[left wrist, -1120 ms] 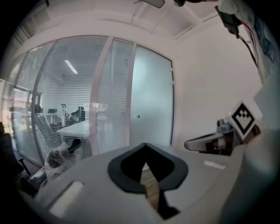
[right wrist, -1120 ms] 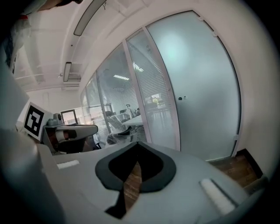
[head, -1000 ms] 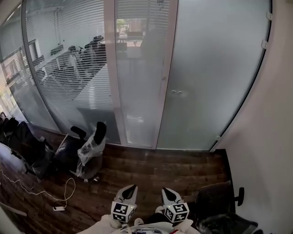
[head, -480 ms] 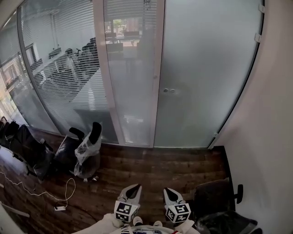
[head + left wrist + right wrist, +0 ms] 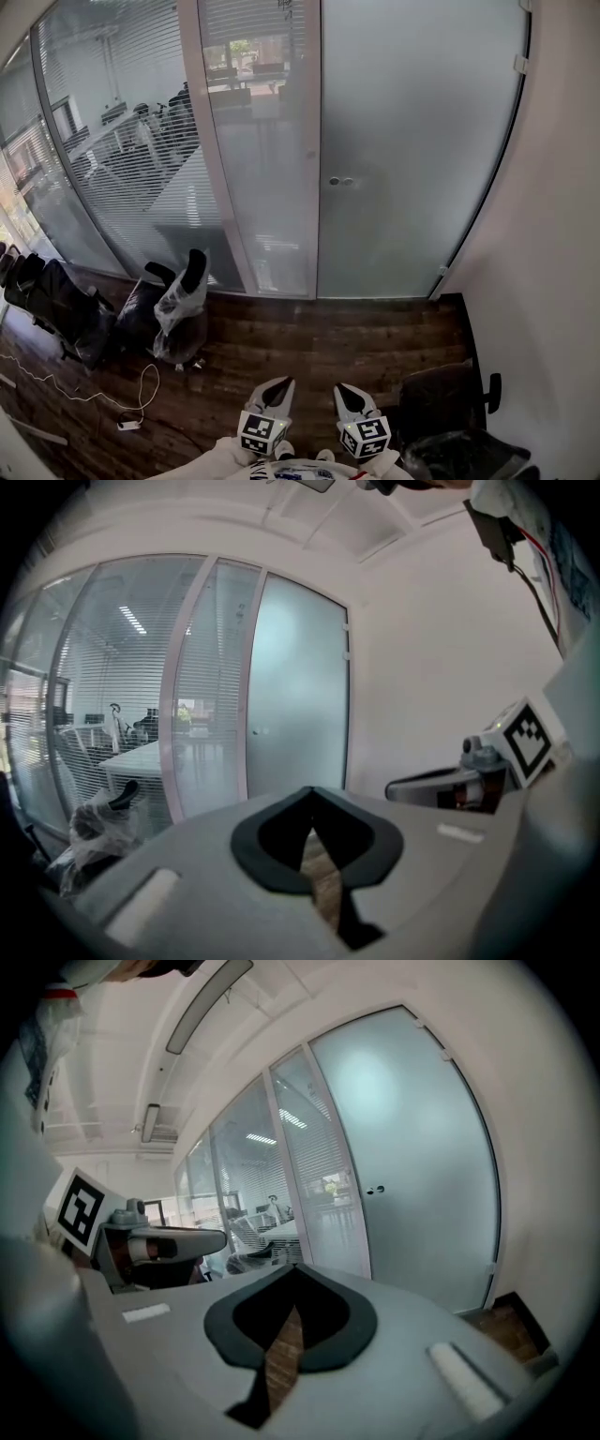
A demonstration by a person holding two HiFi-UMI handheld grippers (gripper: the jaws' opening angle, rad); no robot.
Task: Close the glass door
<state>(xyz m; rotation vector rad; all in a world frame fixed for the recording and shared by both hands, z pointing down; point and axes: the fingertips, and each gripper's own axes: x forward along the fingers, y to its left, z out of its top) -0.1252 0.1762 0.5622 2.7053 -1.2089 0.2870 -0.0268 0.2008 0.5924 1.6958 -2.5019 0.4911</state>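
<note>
The tall frosted glass door (image 5: pixel 412 159), smooth and milky, stands well ahead of me across the floor, its knob edge just beside a white frame post (image 5: pixel 312 150). Left of it runs a curved glass partition (image 5: pixel 122 159), finely striped. The dark floor (image 5: pixel 309 342) is plank wood. A plastic-wrapped chair (image 5: pixel 180 305) sits by the partition. My left tongs (image 5: pixel 278 384) and right tongs (image 5: pixel 341 388) are both pinched together, empty. Two small round knobs (image 5: pixel 339 181) dot the door.

Grey grippers (image 5: pixel 277 382), black-and-white marker cubes (image 5: pixel 260 432)
</note>
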